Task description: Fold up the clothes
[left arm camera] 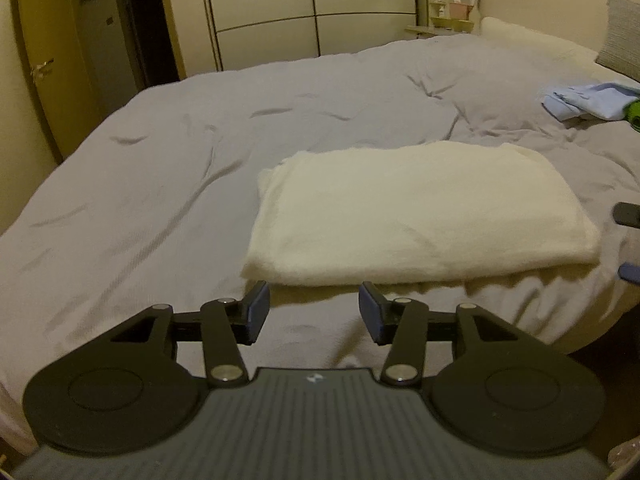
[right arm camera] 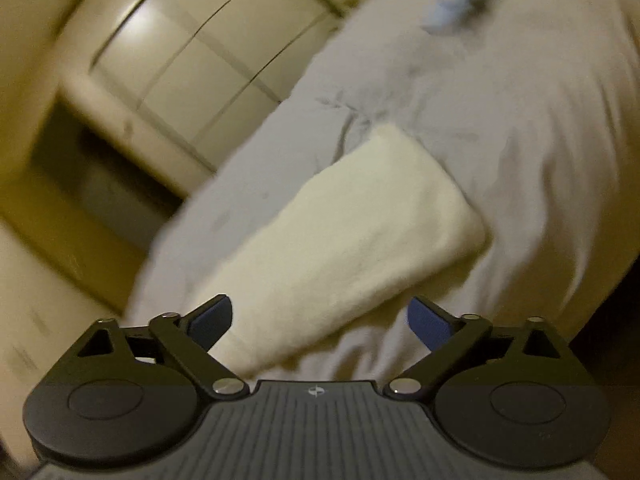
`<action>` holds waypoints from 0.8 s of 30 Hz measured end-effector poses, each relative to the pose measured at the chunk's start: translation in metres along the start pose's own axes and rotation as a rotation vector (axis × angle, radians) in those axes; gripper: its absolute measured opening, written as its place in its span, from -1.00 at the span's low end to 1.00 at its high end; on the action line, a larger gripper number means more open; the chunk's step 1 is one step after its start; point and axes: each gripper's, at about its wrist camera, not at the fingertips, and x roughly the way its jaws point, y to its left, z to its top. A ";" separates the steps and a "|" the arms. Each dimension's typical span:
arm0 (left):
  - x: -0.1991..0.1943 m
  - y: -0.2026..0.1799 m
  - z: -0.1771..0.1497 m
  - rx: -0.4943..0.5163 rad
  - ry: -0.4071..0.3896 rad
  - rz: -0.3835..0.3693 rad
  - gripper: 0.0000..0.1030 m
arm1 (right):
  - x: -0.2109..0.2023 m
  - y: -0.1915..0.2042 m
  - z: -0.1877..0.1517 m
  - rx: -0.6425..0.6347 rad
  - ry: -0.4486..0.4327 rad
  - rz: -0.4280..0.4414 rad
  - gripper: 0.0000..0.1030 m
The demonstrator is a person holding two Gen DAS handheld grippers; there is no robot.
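A cream fleece garment (left arm camera: 420, 212) lies folded into a flat rectangle on the grey bedcover (left arm camera: 160, 168). My left gripper (left arm camera: 314, 314) is open and empty, just in front of the garment's near edge. The garment also shows in the tilted, blurred right wrist view (right arm camera: 340, 236). My right gripper (right arm camera: 320, 322) is open and empty, just above the garment's near end. A light blue garment (left arm camera: 588, 98) lies crumpled at the far right of the bed; it also shows as a blur in the right wrist view (right arm camera: 452, 4).
A white wardrobe (left arm camera: 312, 8) stands beyond the bed, with a door (left arm camera: 44, 64) to its left. A pillow (left arm camera: 532, 40) and a small shelf (left arm camera: 448, 4) are at the back right. The other gripper's fingertips (left arm camera: 628, 214) show at the right edge.
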 end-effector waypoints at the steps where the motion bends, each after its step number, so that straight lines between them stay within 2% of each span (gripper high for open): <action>1: 0.007 0.004 0.002 -0.005 0.004 -0.006 -0.14 | 0.004 -0.015 0.003 0.082 0.001 0.021 0.68; 4: 0.029 0.017 0.008 -0.026 0.013 -0.042 -0.18 | 0.018 -0.050 0.008 0.258 -0.009 0.055 0.41; 8: 0.060 0.029 0.017 -0.060 0.028 -0.097 -0.23 | 0.036 -0.075 0.014 0.360 -0.039 0.032 0.20; 11: 0.082 0.035 0.023 -0.091 0.034 -0.138 -0.37 | 0.050 -0.089 0.017 0.418 -0.054 -0.001 0.06; 13: 0.096 0.038 0.025 -0.113 0.039 -0.158 -0.43 | 0.059 -0.095 0.019 0.429 -0.063 -0.022 0.00; 17: 0.123 0.046 0.027 -0.181 0.061 -0.210 -0.70 | 0.072 -0.099 0.022 0.434 -0.083 -0.006 -0.18; 21: 0.147 0.053 0.028 -0.234 0.082 -0.255 -0.70 | 0.082 -0.100 0.023 0.410 -0.105 0.017 -0.18; 24: 0.161 0.051 0.029 -0.214 0.111 -0.250 -0.71 | 0.089 -0.103 0.022 0.423 -0.099 -0.013 -0.20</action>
